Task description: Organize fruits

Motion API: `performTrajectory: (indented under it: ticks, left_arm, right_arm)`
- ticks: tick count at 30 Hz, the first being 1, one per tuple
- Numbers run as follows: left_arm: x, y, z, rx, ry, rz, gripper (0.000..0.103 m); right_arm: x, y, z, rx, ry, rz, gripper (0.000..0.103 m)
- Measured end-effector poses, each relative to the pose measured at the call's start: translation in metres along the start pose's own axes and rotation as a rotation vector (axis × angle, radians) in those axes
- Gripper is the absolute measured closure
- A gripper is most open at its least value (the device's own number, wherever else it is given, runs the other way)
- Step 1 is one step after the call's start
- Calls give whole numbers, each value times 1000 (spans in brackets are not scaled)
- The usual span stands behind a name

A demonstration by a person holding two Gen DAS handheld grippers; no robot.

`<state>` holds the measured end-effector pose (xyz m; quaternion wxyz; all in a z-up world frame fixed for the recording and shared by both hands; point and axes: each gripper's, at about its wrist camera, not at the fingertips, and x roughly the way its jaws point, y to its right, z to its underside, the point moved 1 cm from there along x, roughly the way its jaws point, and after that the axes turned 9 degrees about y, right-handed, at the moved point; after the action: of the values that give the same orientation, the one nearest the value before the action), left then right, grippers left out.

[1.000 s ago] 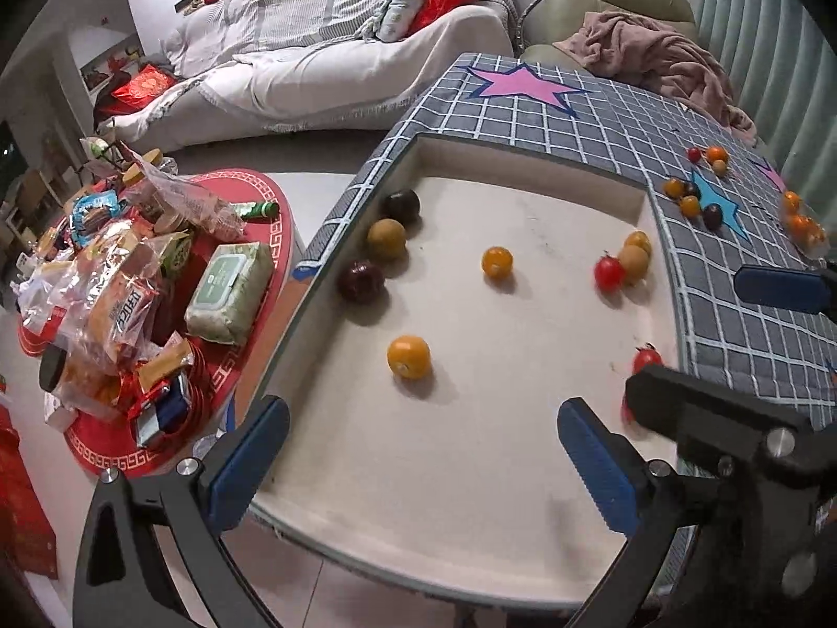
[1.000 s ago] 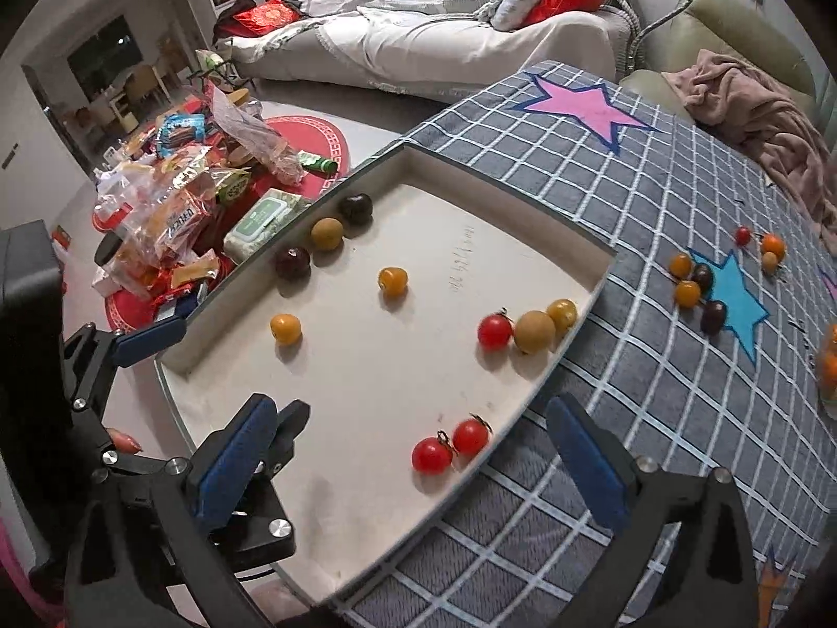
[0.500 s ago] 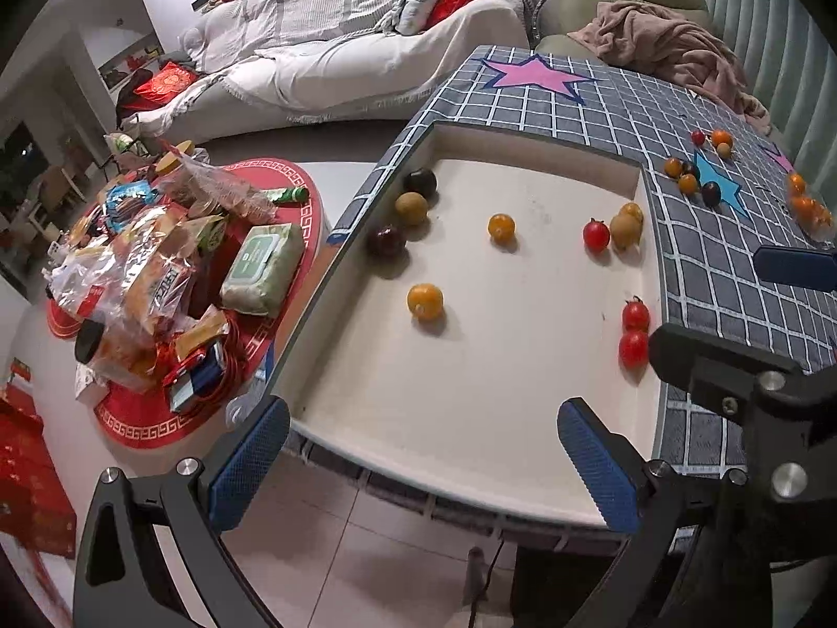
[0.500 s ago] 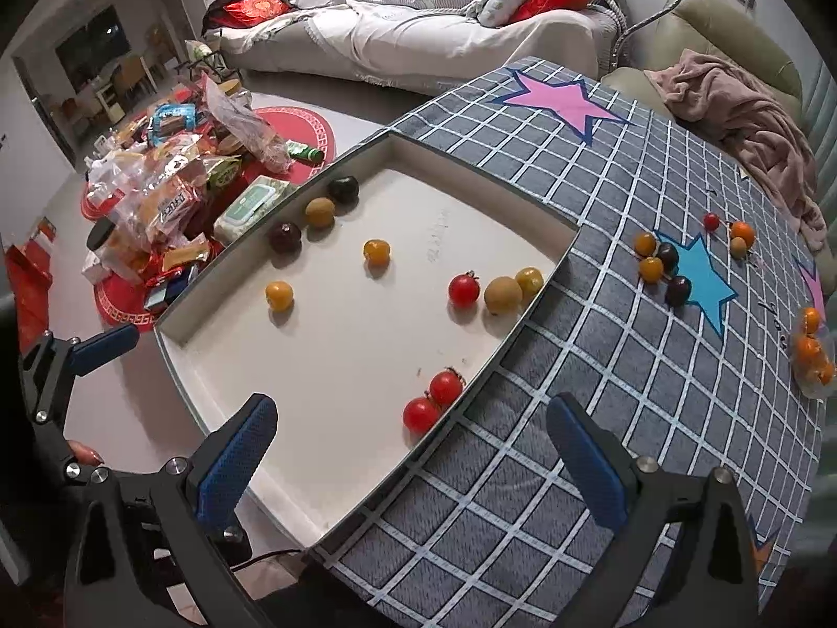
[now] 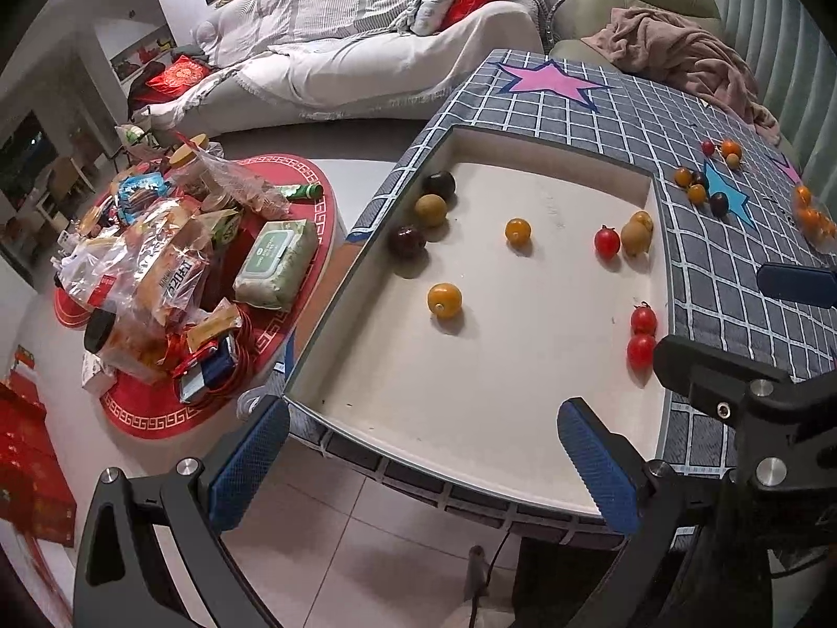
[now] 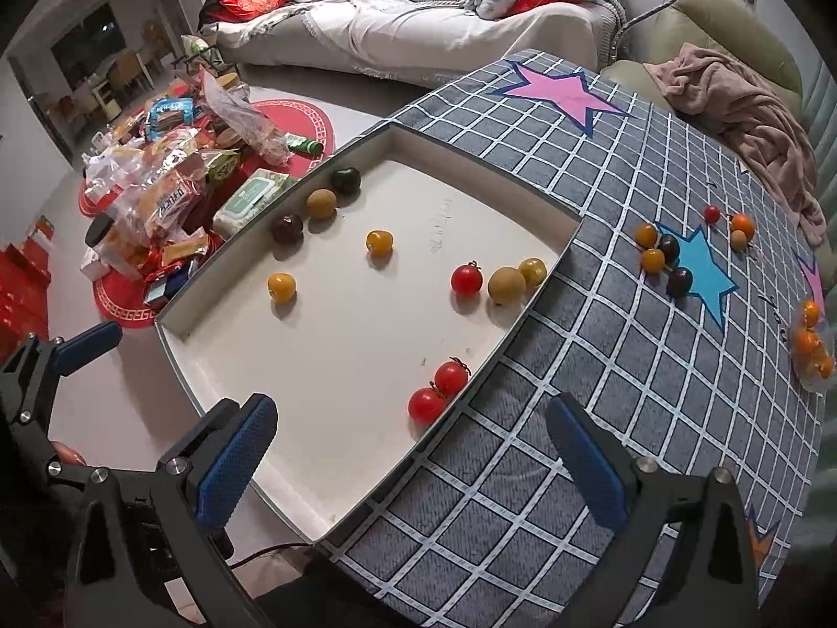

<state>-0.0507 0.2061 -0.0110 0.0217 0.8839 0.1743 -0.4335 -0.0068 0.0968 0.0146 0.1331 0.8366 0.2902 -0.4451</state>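
A white recessed tray area [image 5: 497,366] [image 6: 355,345] in the table holds several small fruits: two red tomatoes [image 5: 642,335] [image 6: 438,391] at its right edge, a red tomato [image 6: 466,279] beside a brown fruit [image 6: 506,285], orange ones [image 5: 444,300] [image 6: 281,286] and dark plums [image 5: 407,240] [image 6: 286,228]. More small fruits [image 6: 663,256] lie on the grey checked cloth [image 6: 601,366]. My left gripper [image 5: 423,466] is open and empty, off the table's near edge. My right gripper [image 6: 413,466] is open and empty, above the near edge.
A red round mat [image 5: 293,282] piled with snack bags and a wipes pack [image 5: 274,264] lies on the floor at left. A sofa [image 6: 418,26] and an armchair with a pink blanket [image 6: 743,110] stand behind. A bag of oranges [image 6: 811,345] sits at the table's right edge.
Both grippers have pulled back and up from the tray; the table's near edge and the floor now show. The fruits have not moved.
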Motion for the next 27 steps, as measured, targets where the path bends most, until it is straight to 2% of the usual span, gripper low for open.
performTrajectory:
  ticks: [27]
  left_arm:
    - [0, 0, 1, -1, 1, 6, 0]
  right_arm:
    - [1, -8, -2, -8, -6, -14, 0]
